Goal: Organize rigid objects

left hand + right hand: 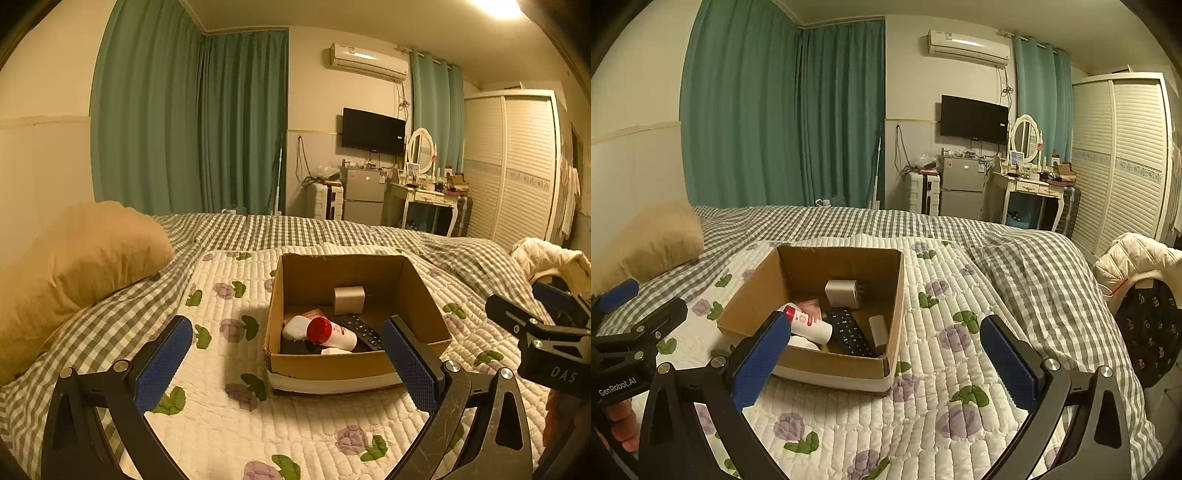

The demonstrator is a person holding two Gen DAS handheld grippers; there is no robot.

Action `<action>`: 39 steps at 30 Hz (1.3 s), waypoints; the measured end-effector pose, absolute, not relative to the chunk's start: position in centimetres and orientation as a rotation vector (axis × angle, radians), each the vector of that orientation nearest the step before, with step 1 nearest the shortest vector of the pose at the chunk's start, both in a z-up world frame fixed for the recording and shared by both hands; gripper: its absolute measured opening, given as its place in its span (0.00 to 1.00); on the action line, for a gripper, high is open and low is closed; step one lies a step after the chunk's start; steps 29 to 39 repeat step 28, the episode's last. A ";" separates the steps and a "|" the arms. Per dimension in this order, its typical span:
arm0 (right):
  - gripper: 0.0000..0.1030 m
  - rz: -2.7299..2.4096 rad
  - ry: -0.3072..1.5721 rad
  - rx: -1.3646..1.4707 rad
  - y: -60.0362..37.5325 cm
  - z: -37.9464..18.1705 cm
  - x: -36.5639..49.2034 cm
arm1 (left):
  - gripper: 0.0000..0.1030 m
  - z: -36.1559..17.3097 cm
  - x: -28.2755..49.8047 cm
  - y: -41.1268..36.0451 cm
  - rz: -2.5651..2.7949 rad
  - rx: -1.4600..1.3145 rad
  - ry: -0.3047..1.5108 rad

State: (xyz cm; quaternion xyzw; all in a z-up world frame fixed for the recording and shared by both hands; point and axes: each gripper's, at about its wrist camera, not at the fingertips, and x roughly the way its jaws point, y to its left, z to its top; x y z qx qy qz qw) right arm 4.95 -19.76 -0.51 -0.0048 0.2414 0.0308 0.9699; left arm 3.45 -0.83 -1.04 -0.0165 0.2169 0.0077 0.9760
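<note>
The cardboard box (354, 363) sits on my floral quilt (229, 417), holding a red-capped bottle (330, 332), black remote (849, 332) and small white cube (841, 291). My left gripper (288, 363) and right gripper (886, 363) hover before it — fingers spread, grasping nothing.

In the left wrist view the right tool (546, 325) is cut off by the right edge, its fingertips out of sight. The box's (332, 363) near wall hides the bottom of the bottle (330, 332) and part of the remote (364, 330). Items on the dressing table (1030, 184) are too small to tell.
</note>
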 end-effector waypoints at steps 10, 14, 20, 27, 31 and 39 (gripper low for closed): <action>1.00 0.062 0.494 -0.007 -19.8 -0.7 5.0 | 1.00 -1.0 3.4 -0.6 0.022 -0.023 0.435; 1.00 0.063 0.500 -0.006 -19.9 -0.8 5.1 | 1.00 -1.0 3.5 -0.6 0.019 -0.023 0.439; 1.00 0.065 0.503 -0.006 -19.9 -0.9 5.2 | 1.00 -1.1 3.6 -0.8 0.014 -0.015 0.441; 1.00 0.068 0.509 -0.003 -19.8 -0.9 5.4 | 1.00 -1.2 3.7 -1.0 0.015 -0.014 0.454; 1.00 0.067 0.510 -0.003 -19.8 -0.9 5.4 | 1.00 -1.2 3.7 -1.0 0.013 -0.015 0.457; 1.00 0.067 0.510 -0.003 -19.8 -0.9 5.4 | 1.00 -1.2 3.7 -1.0 0.013 -0.015 0.457</action>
